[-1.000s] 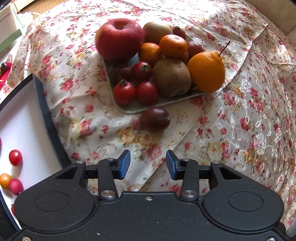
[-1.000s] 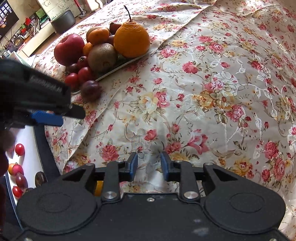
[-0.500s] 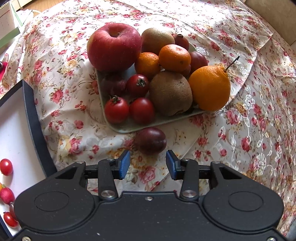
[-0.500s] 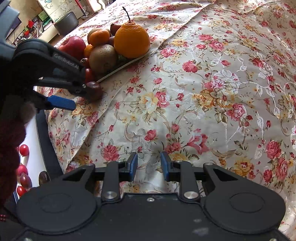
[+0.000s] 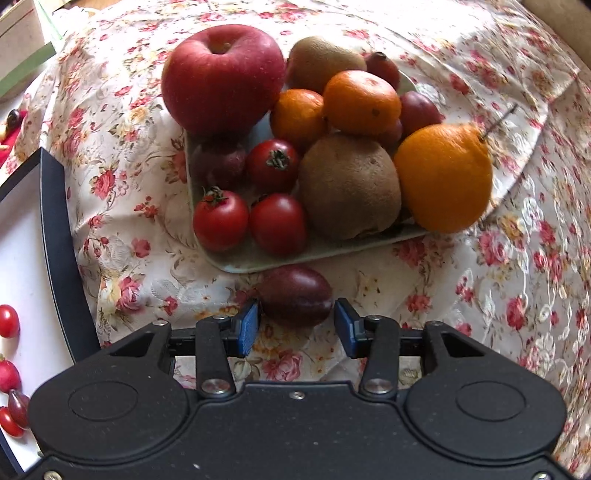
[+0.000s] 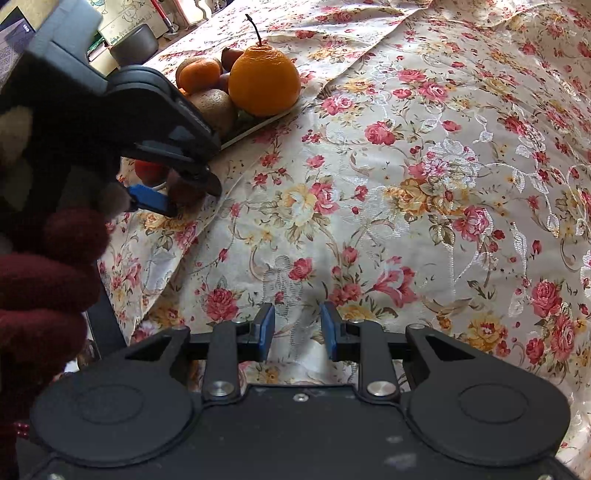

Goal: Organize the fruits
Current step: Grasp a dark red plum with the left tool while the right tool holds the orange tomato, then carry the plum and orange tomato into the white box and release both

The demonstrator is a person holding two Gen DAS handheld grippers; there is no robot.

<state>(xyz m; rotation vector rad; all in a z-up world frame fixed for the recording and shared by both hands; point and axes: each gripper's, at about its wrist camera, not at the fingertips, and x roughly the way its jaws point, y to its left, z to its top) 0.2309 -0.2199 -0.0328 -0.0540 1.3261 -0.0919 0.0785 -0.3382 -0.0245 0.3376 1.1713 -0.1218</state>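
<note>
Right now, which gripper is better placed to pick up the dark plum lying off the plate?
Left. The left gripper brackets the plum, jaws opening around it; the right gripper sits over bare cloth, far from it.

Glossy plum (image 5: 295, 293), shiny embroidered floral cloth (image 5: 461, 288)

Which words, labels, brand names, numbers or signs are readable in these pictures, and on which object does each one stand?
None can be read.
Left hand-held gripper: the raised lettering on its black body is too blurred to read.
Paper with drawings at the top left of the right wrist view: too small to read.
Fruits and plate: no labels or stickers visible.
</note>
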